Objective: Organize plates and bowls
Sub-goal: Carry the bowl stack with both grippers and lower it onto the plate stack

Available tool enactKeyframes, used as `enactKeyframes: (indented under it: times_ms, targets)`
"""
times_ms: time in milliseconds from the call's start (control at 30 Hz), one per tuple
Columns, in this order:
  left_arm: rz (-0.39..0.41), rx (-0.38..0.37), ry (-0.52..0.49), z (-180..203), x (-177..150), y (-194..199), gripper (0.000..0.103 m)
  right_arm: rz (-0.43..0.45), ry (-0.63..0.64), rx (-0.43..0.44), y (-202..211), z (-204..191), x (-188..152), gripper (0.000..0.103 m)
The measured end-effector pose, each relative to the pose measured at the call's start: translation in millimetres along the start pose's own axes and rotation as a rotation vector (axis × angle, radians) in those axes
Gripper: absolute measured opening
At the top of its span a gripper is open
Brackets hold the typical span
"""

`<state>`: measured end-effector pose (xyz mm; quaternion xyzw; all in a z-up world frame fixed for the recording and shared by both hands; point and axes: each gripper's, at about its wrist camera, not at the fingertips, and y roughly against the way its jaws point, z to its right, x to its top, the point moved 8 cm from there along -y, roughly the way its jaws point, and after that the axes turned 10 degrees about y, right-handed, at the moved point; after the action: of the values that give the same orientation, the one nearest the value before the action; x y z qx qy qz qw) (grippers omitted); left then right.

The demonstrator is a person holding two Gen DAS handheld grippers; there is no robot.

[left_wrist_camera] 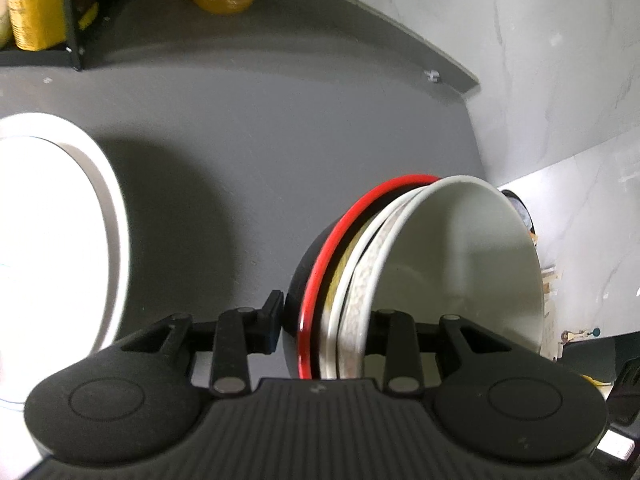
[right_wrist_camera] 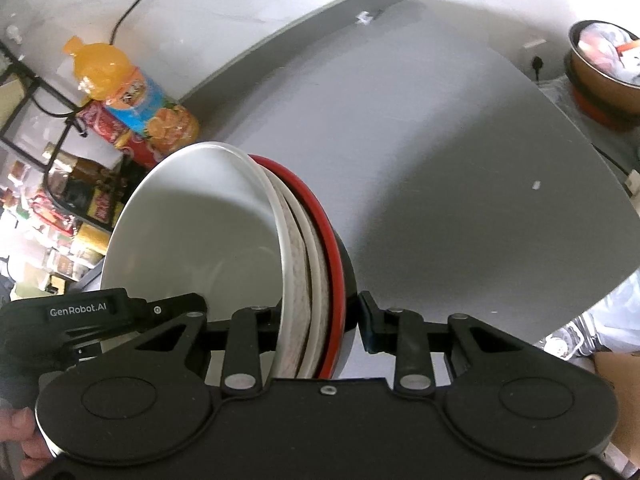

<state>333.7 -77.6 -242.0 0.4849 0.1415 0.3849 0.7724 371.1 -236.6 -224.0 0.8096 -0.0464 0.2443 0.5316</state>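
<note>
A nested stack of bowls (left_wrist_camera: 400,272) hangs above the grey table (left_wrist_camera: 240,152), held by both grippers. The outermost bowl is black with a red rim (left_wrist_camera: 320,264); white bowls (left_wrist_camera: 460,256) sit inside it. My left gripper (left_wrist_camera: 328,324) is shut on the stack's rim, one finger outside the black bowl, the other inside the white one. My right gripper (right_wrist_camera: 320,324) is shut on the opposite rim of the bowl stack (right_wrist_camera: 224,232) in the same way. The left gripper's body (right_wrist_camera: 80,312) shows at the left of the right wrist view.
A large white plate (left_wrist_camera: 60,240) lies on the table to the left. An orange juice bottle (right_wrist_camera: 132,92) and a black wire rack (left_wrist_camera: 74,16) of packets stand at the back by the wall. A copper bowl (right_wrist_camera: 604,68) sits beyond the table's right edge.
</note>
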Motion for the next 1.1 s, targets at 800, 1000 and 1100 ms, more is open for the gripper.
enactKeyframes:
  times_ms: [800, 1000, 1100]
  targets:
    - [0.063, 0.009, 0.077, -81.7, 48.8, 78.8, 0.033, -0.007, 0.090, 0.075, -16.3, -108.9, 4.3, 0.029]
    - [0.084, 0.022, 0.104, -107.5, 58.1, 93.7, 0.033, -0.023, 0.125, 0.099, -26.4, -140.0, 3.7, 0.029]
    - [0.085, 0.036, 0.121, -124.7, 61.1, 98.8, 0.033, -0.042, 0.136, 0.106, -36.0, -154.7, -0.3, 0.029]
